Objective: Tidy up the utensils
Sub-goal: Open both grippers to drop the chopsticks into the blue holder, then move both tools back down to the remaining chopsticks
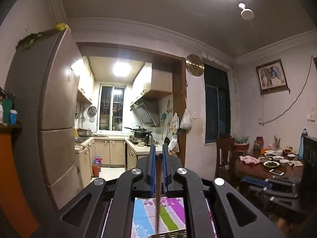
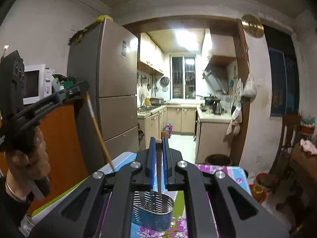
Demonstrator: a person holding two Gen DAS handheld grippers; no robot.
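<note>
A lived-in home: a dining room with a fridge, microwave and food-laden dining table opens onto a small kitchen with cabinets and range hood

Our right gripper pinched a chopstick whose tip hung inside the metal holder; our left gripper held another.

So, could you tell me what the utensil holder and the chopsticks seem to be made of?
The utensil holder looks like shiny perforated metal, probably stainless steel, judging by its slots and reflections. The chopsticks look like matt brown wood or bamboo; the frames leave open which.
</note>
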